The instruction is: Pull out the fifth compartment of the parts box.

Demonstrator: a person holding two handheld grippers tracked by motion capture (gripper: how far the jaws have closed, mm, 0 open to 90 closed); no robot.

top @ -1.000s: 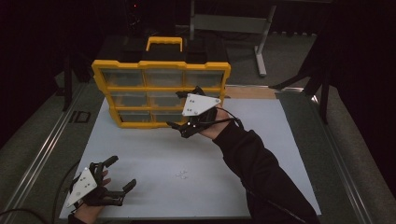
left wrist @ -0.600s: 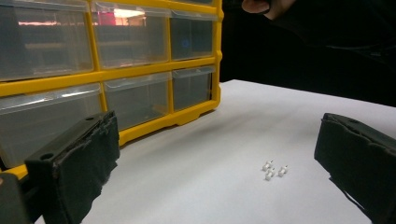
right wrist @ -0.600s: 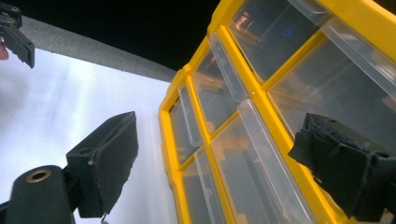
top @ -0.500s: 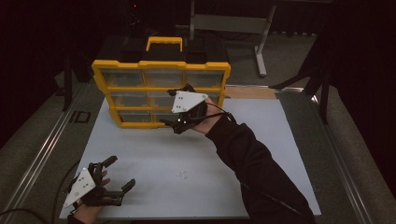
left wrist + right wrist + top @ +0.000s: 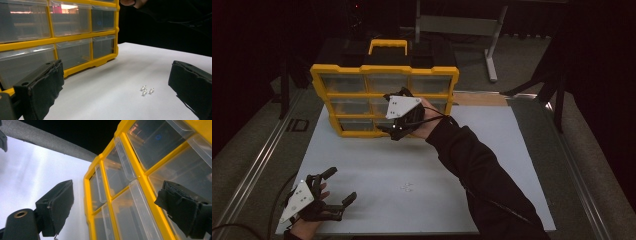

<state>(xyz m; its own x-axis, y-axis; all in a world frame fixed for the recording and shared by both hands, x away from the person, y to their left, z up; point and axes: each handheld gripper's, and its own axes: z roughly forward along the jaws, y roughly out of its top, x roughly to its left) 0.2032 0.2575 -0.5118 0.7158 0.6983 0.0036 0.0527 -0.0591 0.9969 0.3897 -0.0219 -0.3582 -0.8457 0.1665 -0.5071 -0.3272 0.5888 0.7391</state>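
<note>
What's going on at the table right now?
The right gripper is up against the front of the yellow drawer organizer, jaws open near its middle and bottom clear drawers, gripping nothing. The left gripper rests open near the front edge of the white table. A few small white parts lie loose on the table between them, untouched.

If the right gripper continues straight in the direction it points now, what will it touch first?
Most likely the yellow drawer cabinet. The right gripper points at its front with jaws open, and a clear middle drawer lies between them. Depth is hard to judge, so which drawer front it meets first is uncertain.
</note>
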